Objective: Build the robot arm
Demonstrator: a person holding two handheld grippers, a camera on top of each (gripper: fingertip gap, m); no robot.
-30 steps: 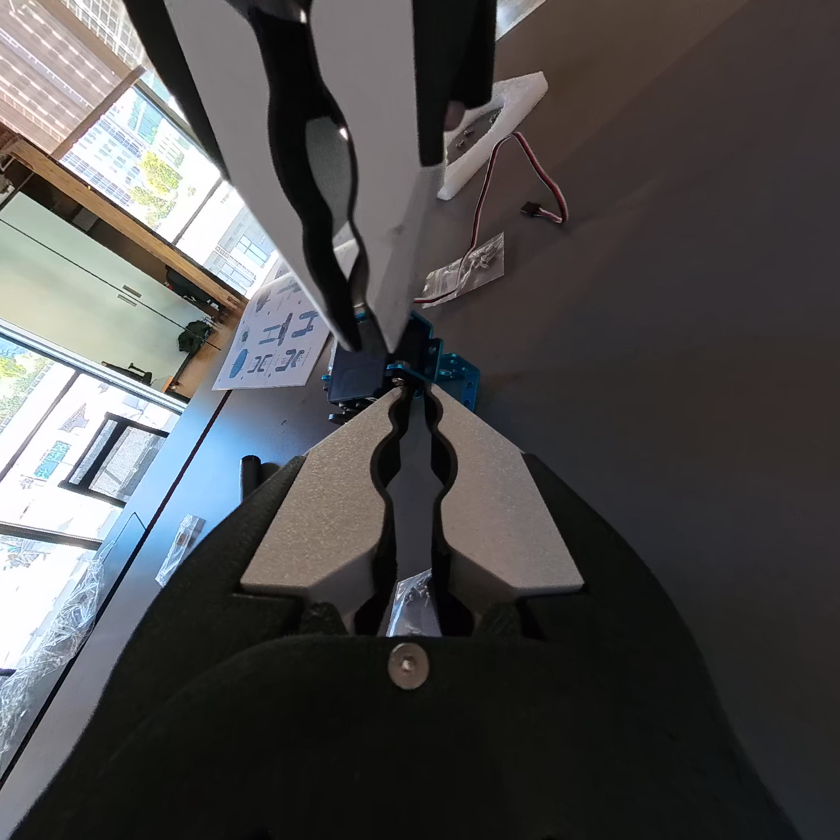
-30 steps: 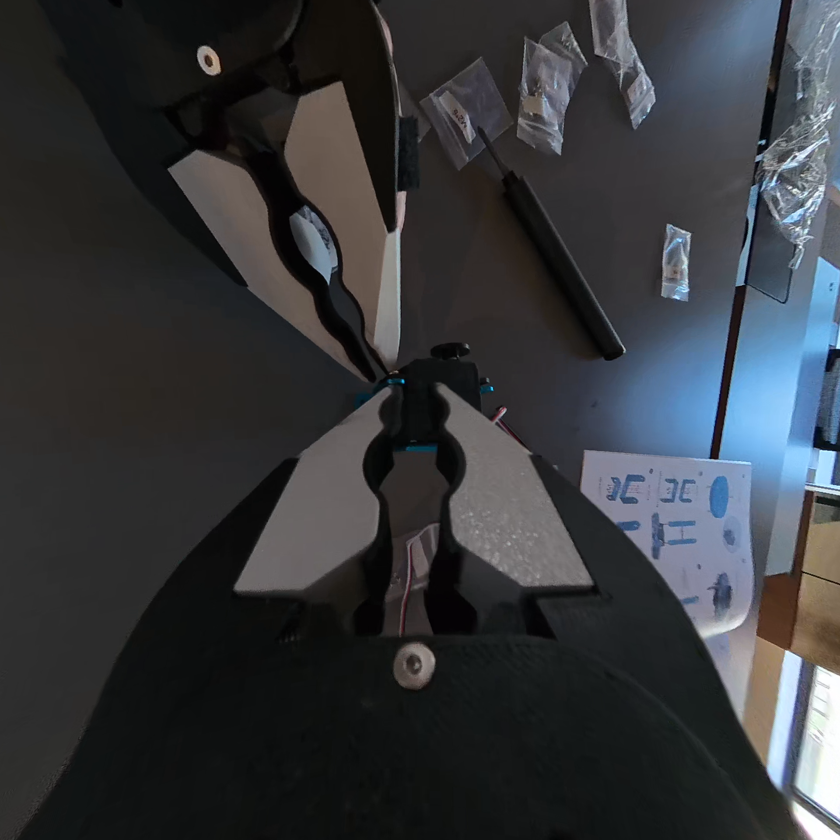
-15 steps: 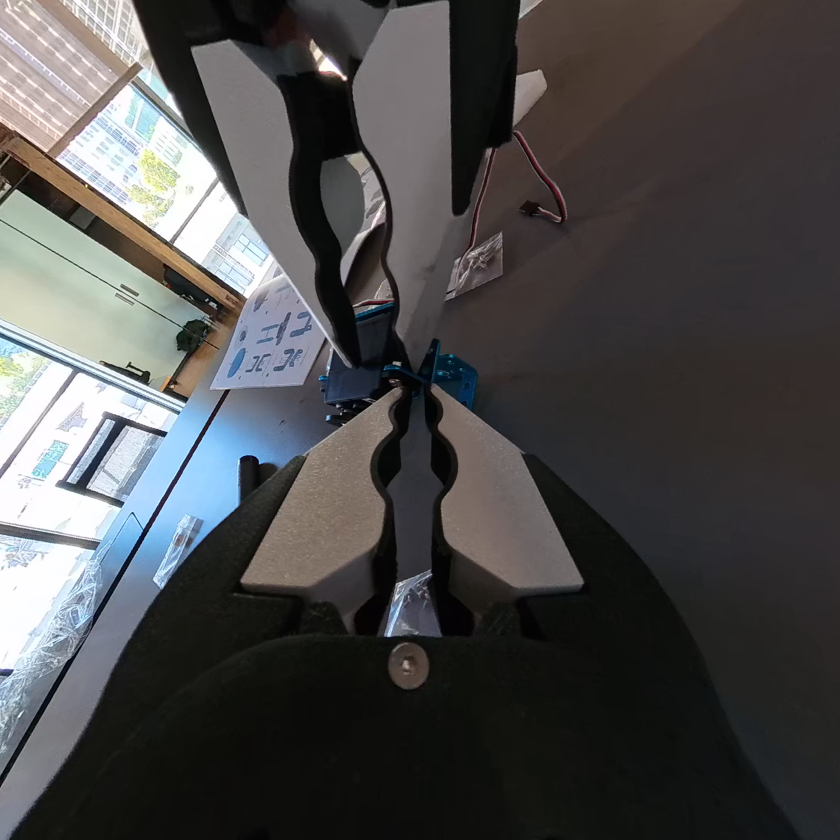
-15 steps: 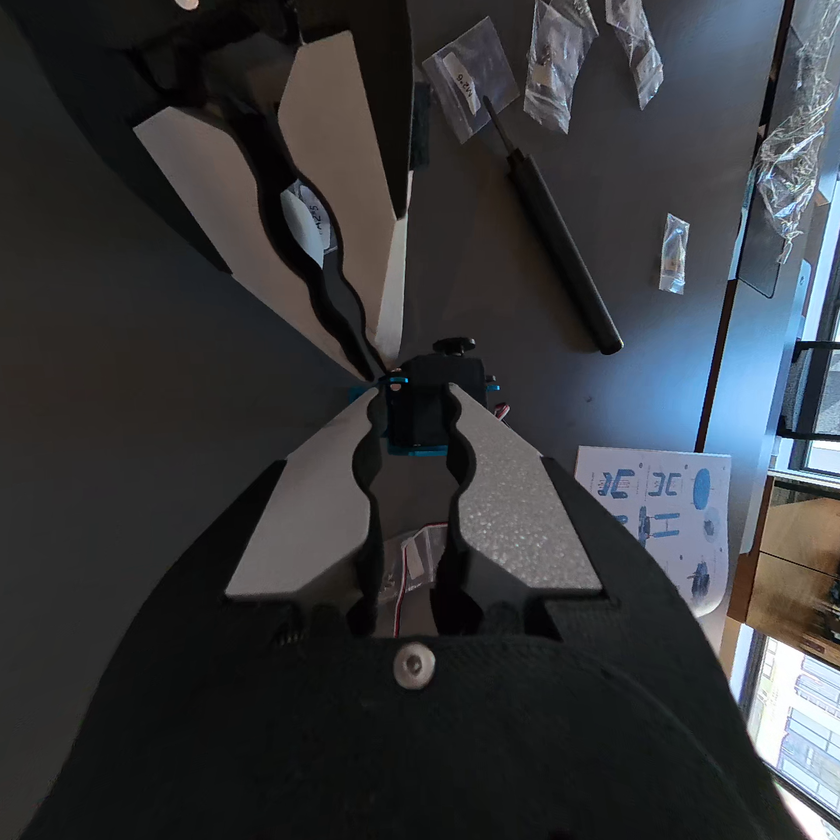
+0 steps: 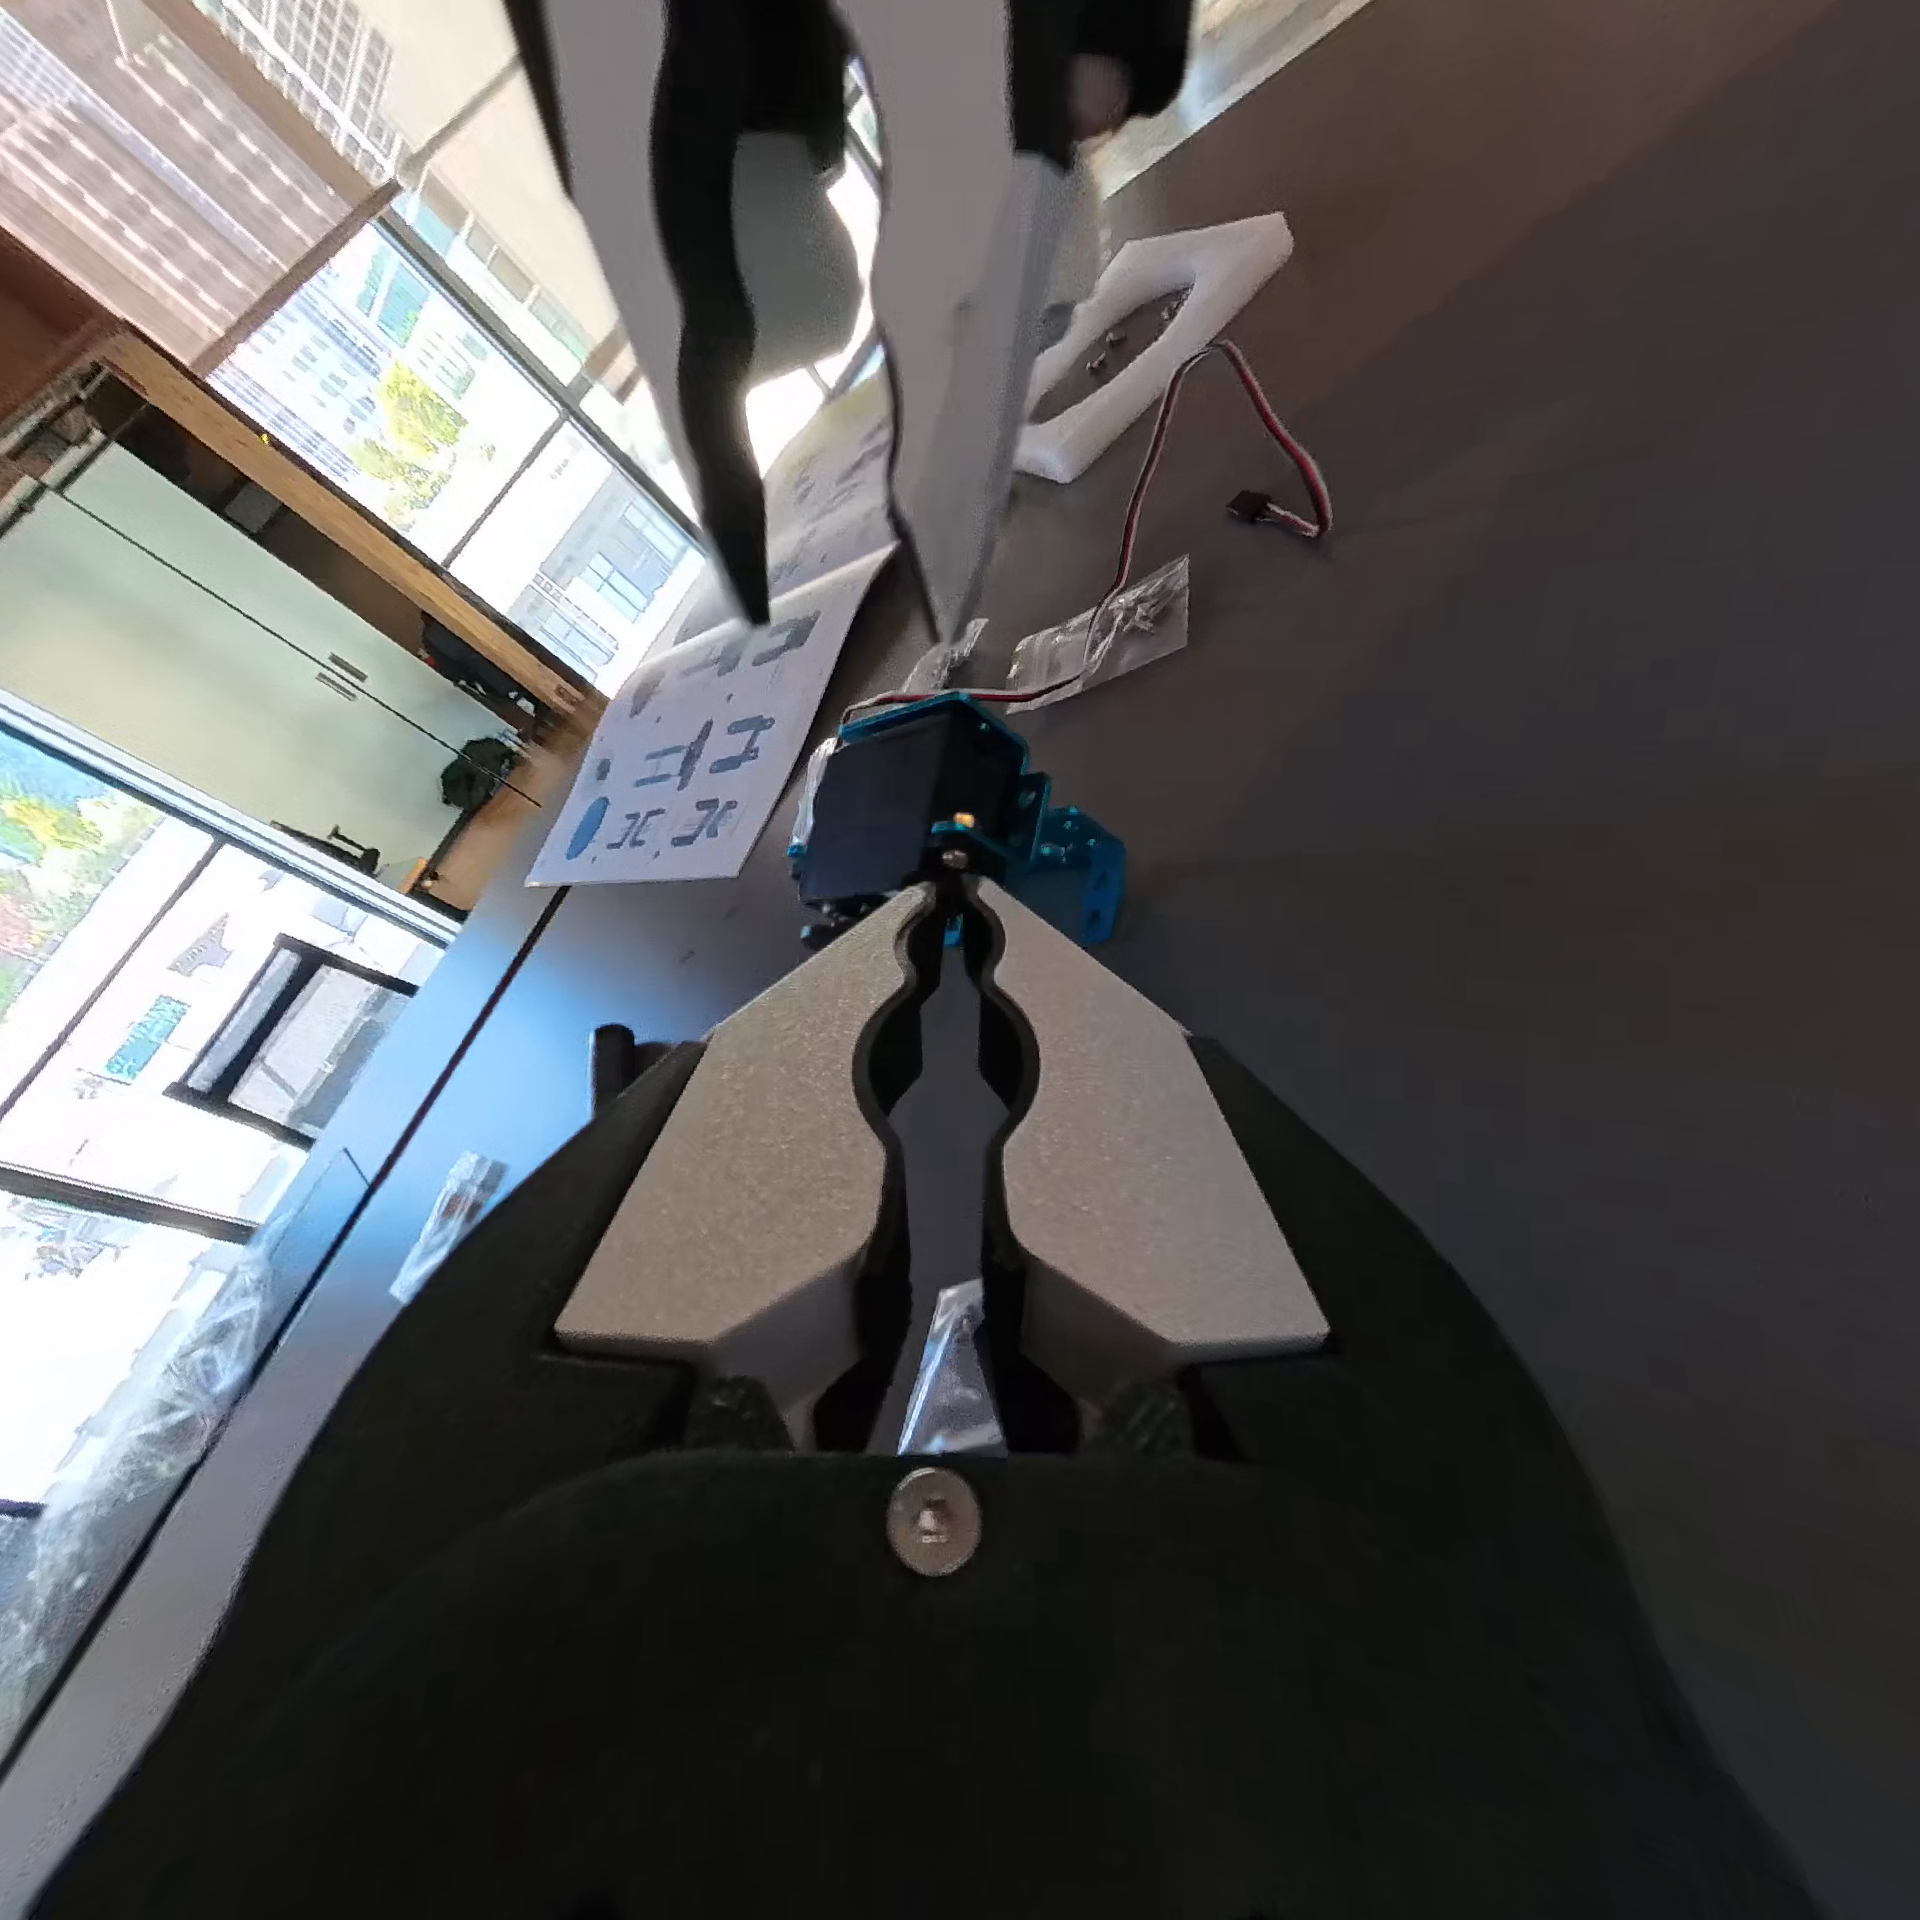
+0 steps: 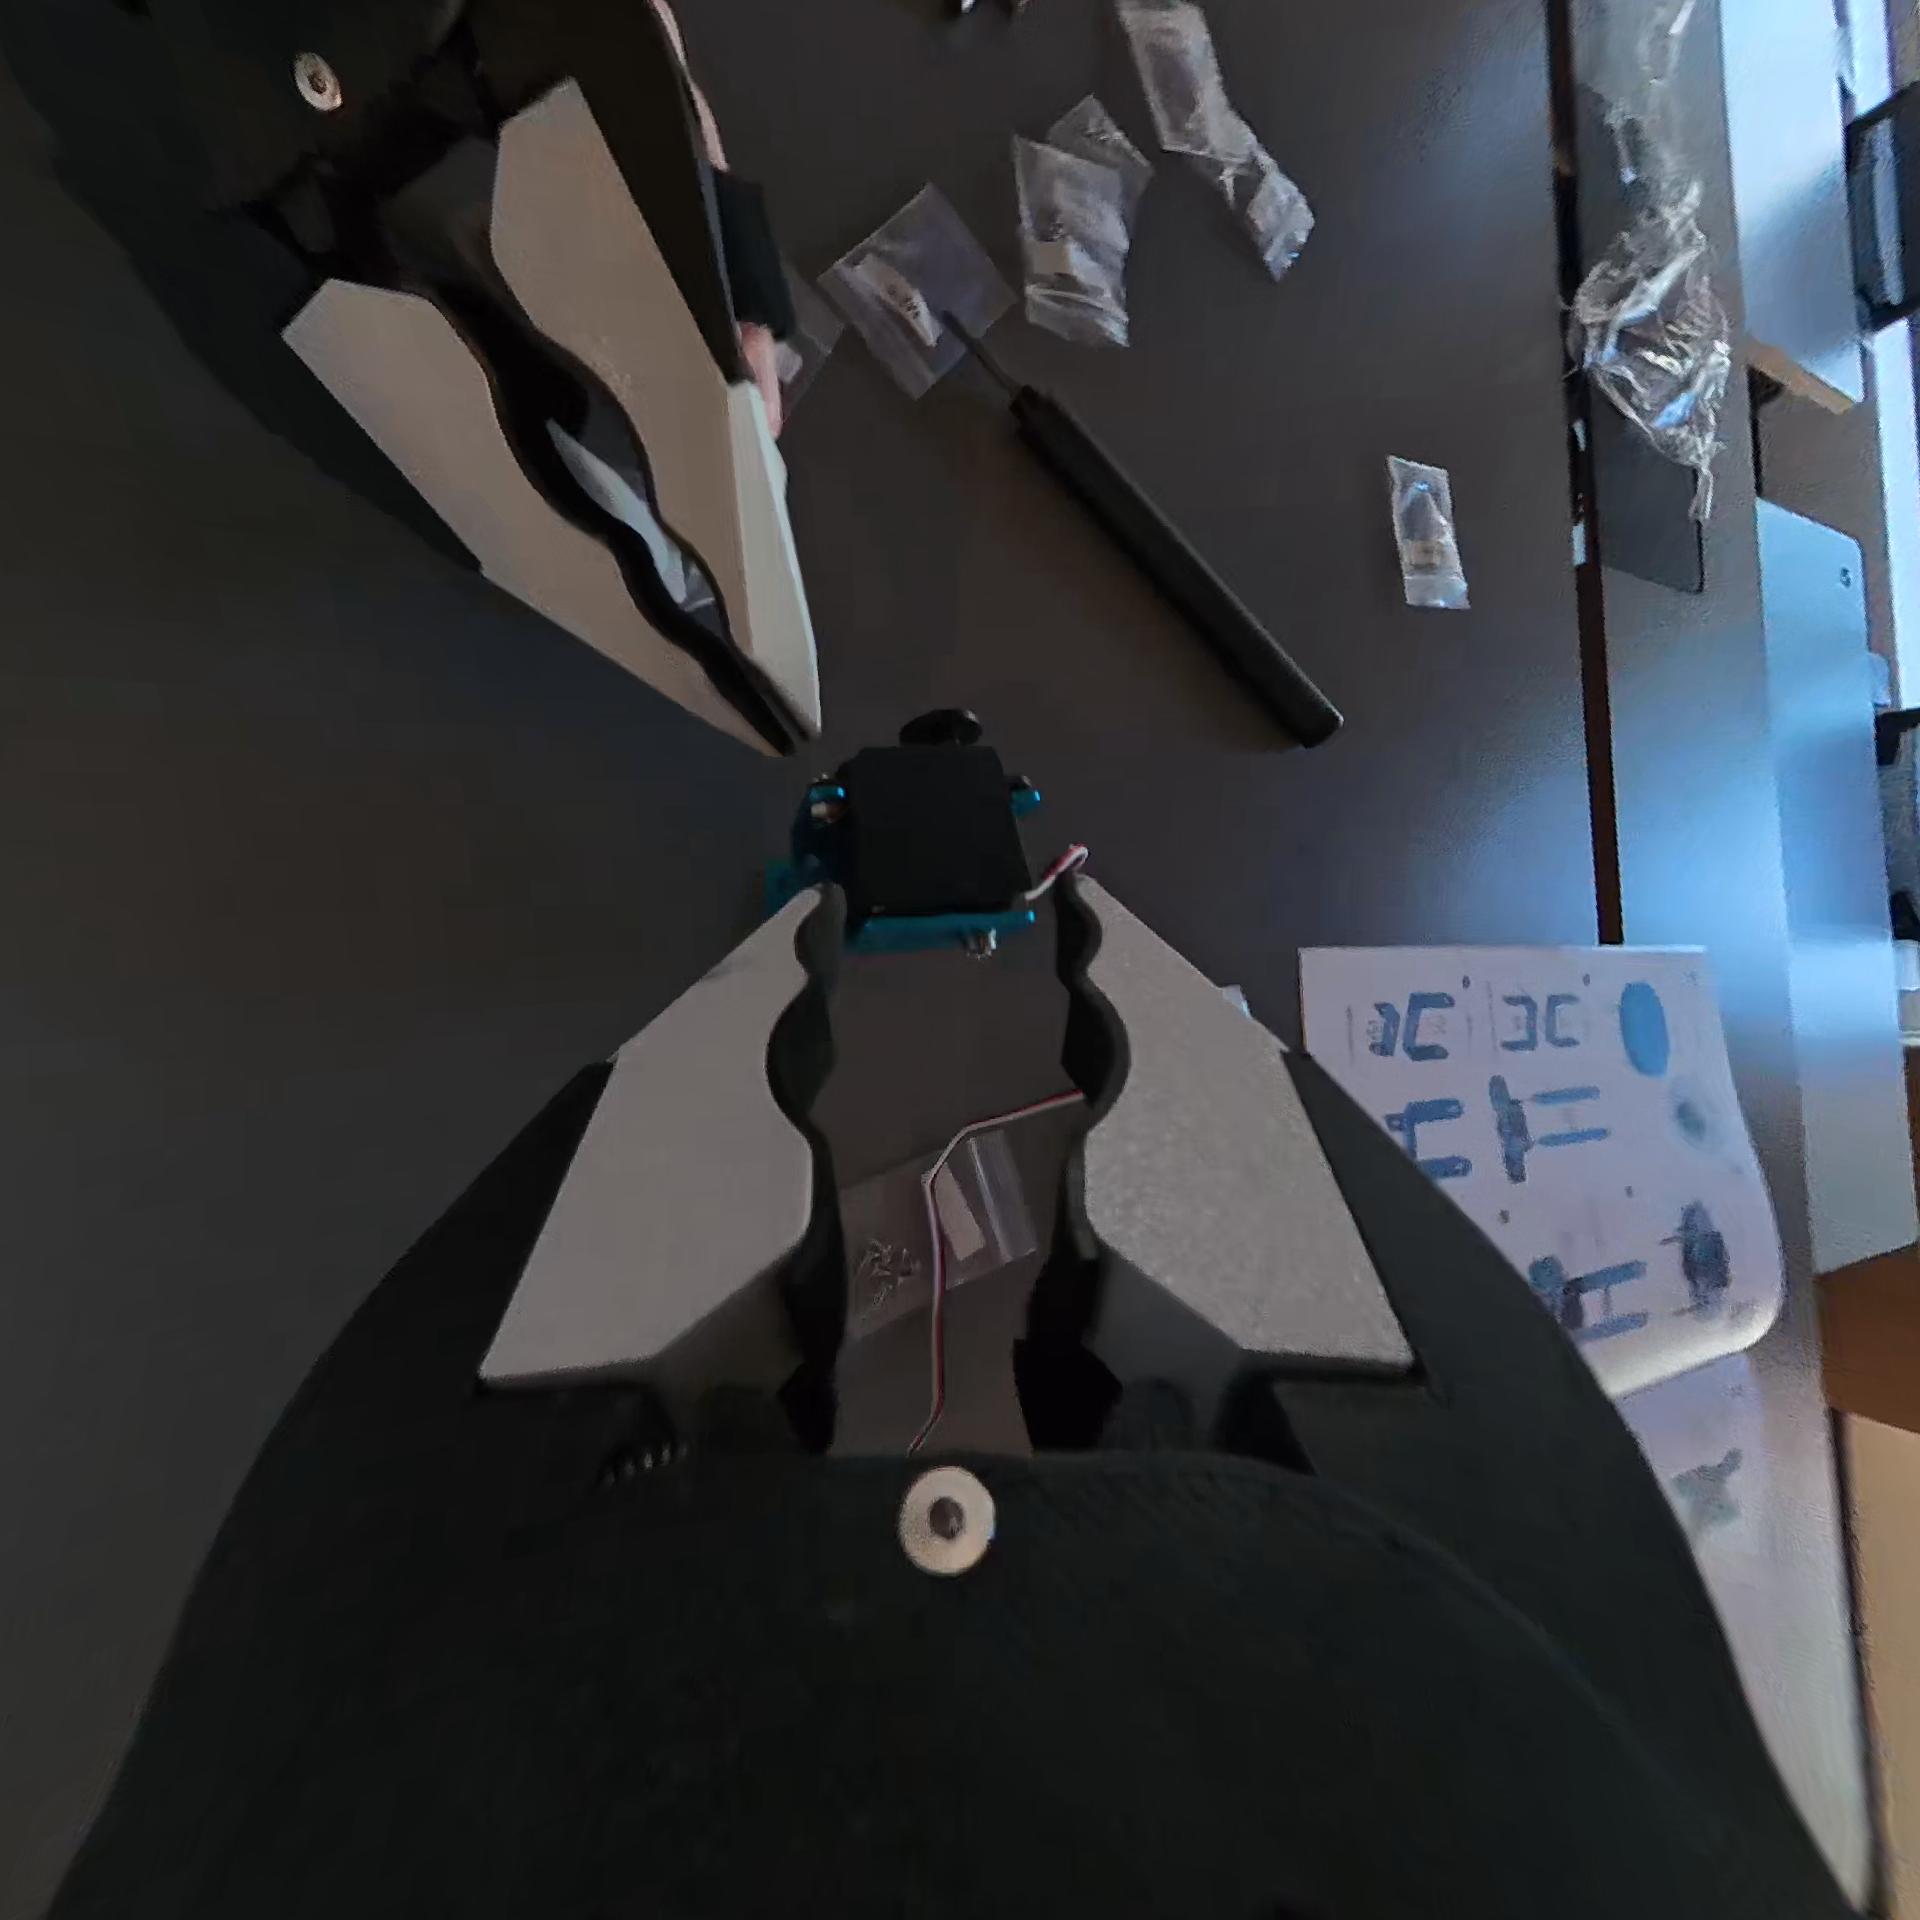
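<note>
Left gripper – fingers pinched on blue bracket edge, steadying black servo upright. Right gripper – fingers spread, straddling servo without contact. Screwdriver nearby on table.

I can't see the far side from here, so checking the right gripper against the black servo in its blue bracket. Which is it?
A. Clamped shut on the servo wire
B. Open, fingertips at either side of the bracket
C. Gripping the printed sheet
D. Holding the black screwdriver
B: the right gripper is spread wide, its tips flanking the near blue edge of the servo bracket.
</note>
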